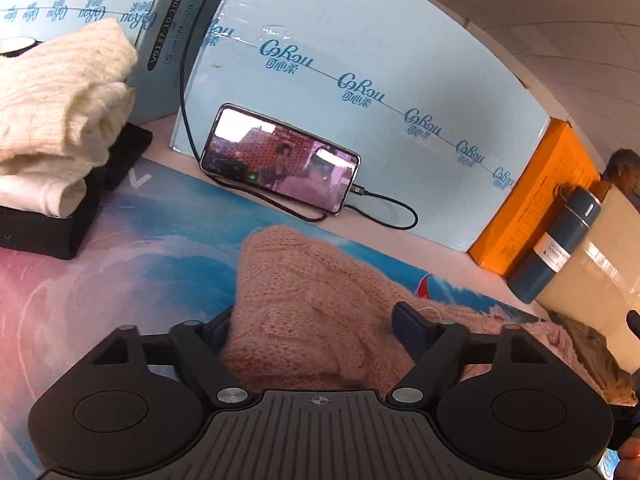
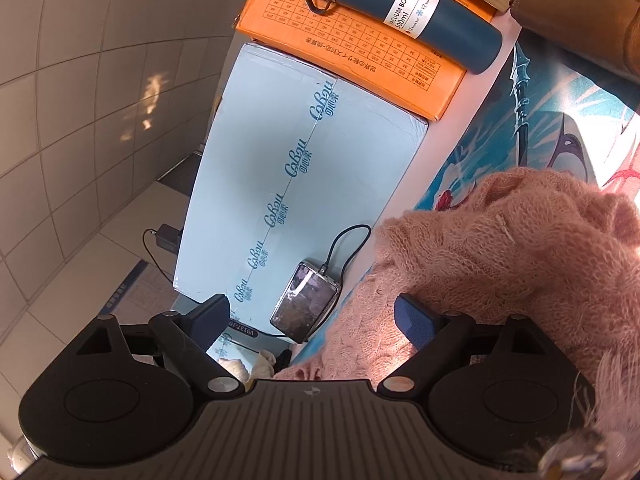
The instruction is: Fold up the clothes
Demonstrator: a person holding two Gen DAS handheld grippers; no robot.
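A fuzzy pink knit sweater (image 1: 304,300) lies bunched on the printed mat (image 1: 132,248). My left gripper (image 1: 316,328) has its jaws wide apart with a thick fold of the sweater bulging between the blue pads (image 1: 412,324); the left pad is mostly hidden by the knit. In the right wrist view the same sweater (image 2: 500,248) lies heaped to the right. My right gripper (image 2: 316,320) is open and empty; its right pad (image 2: 414,318) rests against the sweater's edge, its left pad hangs over the blue box.
A stack of folded clothes, cream knit (image 1: 60,112) on white and black, sits at the left. A phone (image 1: 280,158) on a cable leans on pale blue boxes (image 1: 360,40). An orange box (image 2: 360,40), a blue vacuum bottle (image 2: 400,8) and a person (image 1: 624,168) are at the right.
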